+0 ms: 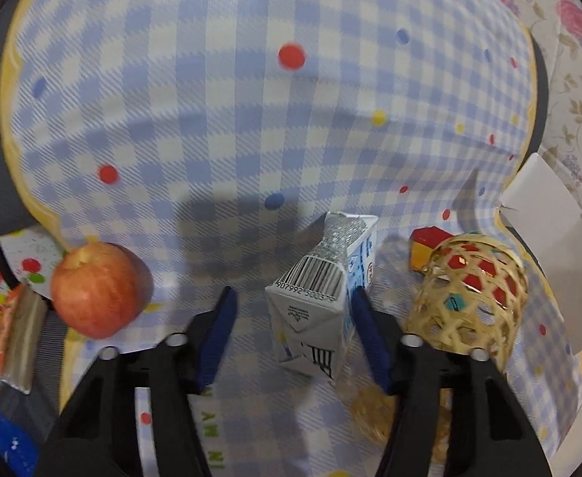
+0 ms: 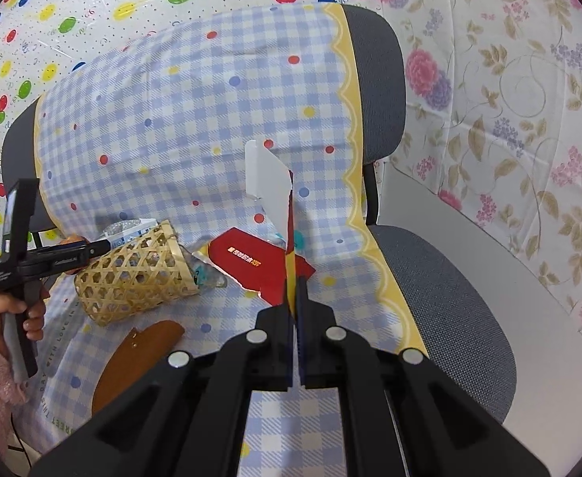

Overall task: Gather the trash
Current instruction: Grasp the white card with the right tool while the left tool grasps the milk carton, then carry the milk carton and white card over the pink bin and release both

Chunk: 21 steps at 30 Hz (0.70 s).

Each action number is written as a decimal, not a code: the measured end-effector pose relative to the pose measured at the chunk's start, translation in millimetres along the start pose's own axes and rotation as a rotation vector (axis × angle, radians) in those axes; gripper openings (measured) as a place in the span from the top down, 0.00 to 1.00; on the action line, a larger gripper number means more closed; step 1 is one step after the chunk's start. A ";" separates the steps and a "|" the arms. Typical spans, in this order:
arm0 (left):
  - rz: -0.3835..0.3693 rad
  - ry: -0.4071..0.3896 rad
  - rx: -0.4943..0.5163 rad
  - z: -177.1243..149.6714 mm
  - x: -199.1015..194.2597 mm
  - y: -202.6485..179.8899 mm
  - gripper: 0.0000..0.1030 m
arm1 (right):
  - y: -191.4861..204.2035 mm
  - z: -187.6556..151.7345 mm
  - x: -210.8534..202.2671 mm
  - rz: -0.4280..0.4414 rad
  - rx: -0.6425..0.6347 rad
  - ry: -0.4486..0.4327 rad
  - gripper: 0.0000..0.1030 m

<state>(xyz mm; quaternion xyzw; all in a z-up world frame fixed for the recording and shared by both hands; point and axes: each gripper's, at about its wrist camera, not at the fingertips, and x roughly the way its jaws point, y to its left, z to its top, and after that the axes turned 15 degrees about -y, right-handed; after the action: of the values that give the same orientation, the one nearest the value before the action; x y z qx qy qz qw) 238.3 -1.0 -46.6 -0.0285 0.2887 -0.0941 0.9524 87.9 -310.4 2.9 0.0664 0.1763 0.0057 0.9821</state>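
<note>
On the checked cloth draped over the chair, the right gripper has its fingers clamped on a flattened red-and-white carton, held upright on edge. Left of it, the left gripper hangs with fingers spread around a small milk carton, the right finger touching it. A wicker basket lies tipped beside it; an apple sits farther left.

Blue-white checked cloth cover: soft, matt weave. White-blue paper milk carton: smooth, w/ shiny silver foil top. Pale woven bamboo basket: open lattice, slight sheen. Red-yellow apple: smooth, waxy. Flat red card box: semi-gloss. Grey chair upholstery: rough fabric.
</note>
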 end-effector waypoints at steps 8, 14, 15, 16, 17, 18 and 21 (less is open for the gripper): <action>0.048 -0.152 0.019 9.9 -53.0 2.4 0.62 | 4.9 0.8 -13.1 0.004 0.003 -0.004 0.98; 0.091 -0.279 0.046 4.4 -143.7 -6.3 0.62 | 11.5 -0.7 -40.5 0.034 0.013 -0.014 0.98; 0.087 -0.286 0.046 2.4 -152.3 -7.7 0.62 | 11.9 -1.3 -46.5 0.038 0.019 -0.013 0.98; 0.078 -0.298 0.042 -0.1 -166.5 -9.4 0.62 | 12.7 -1.9 -51.6 0.039 0.020 -0.013 0.98; 0.070 -0.307 0.037 -3.0 -178.6 -10.7 0.62 | 13.2 -2.7 -57.0 0.039 0.021 -0.013 0.98; 0.059 -0.316 0.033 -7.7 -192.3 -14.9 0.62 | 14.3 -4.0 -64.5 0.042 0.020 -0.013 0.98; 0.048 -0.343 0.049 -18.1 -215.2 -34.0 0.63 | 16.5 -8.1 -85.1 0.043 0.013 -0.019 0.98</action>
<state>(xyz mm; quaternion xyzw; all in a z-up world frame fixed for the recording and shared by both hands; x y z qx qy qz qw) 47.3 7.7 59.2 -0.0140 0.1204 -0.0723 0.9900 5.5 -296.0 27.0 0.0765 0.1657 0.0252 0.9829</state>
